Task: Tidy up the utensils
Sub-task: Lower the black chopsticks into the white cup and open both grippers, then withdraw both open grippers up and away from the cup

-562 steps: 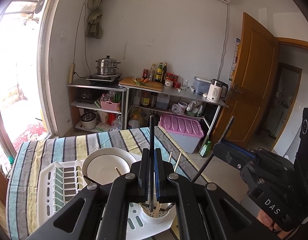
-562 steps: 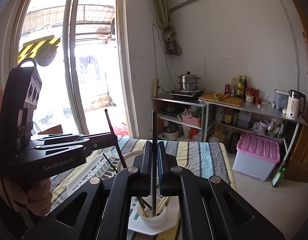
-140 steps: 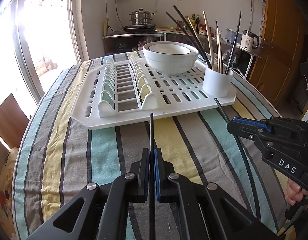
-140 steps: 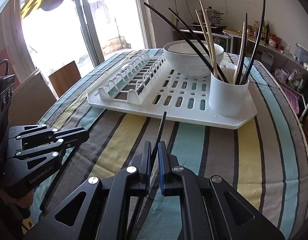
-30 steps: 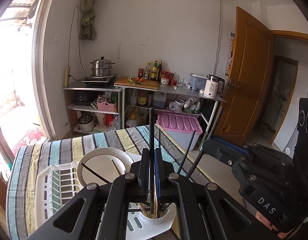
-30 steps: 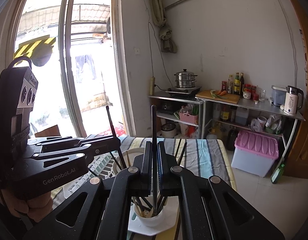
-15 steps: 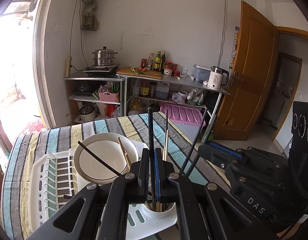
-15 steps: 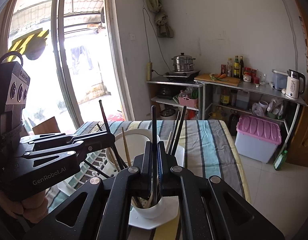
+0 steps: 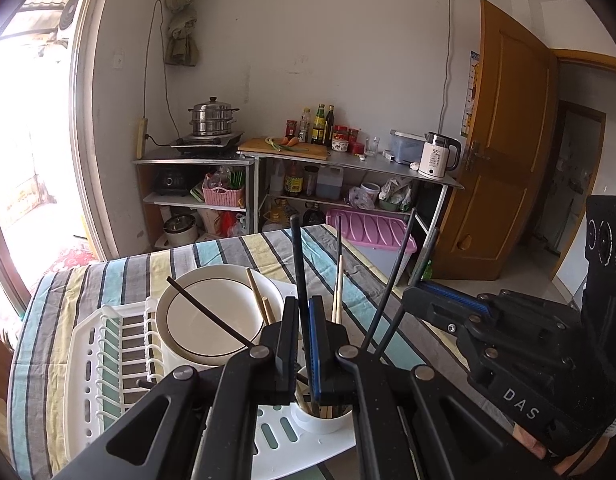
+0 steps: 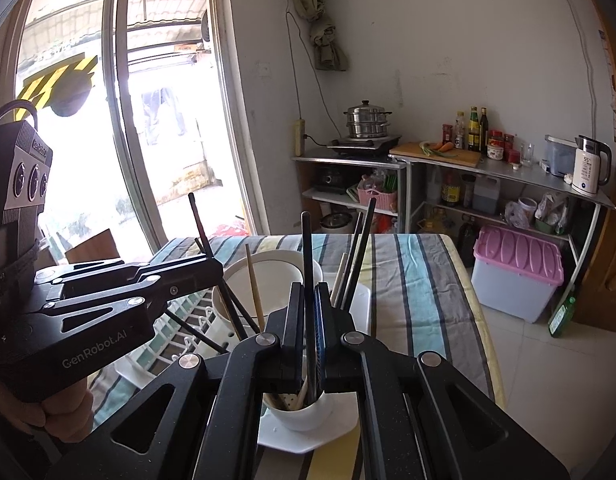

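My left gripper (image 9: 304,320) is pinching a black chopstick (image 9: 298,264) upright; right gripper (image 10: 308,312) likewise clamps its own black chopstick (image 10: 307,252). Both sticks' lower ends sit over or just inside the white utensil cup (image 10: 304,414) at the drying rack (image 9: 88,360) corner, w/ other chopsticks already in it. I'd keep both sticks vertical and let go only once the tips are well inside the rim. Readable: "GenRobot.AI" on left tool, "DAS" on right; kettle (image 9: 438,156) shows 55°.

Left gripper (image 9: 304,344) clamps black chopstick (image 9: 298,264) upright over white cup (image 9: 324,420) on drying rack (image 9: 108,360).
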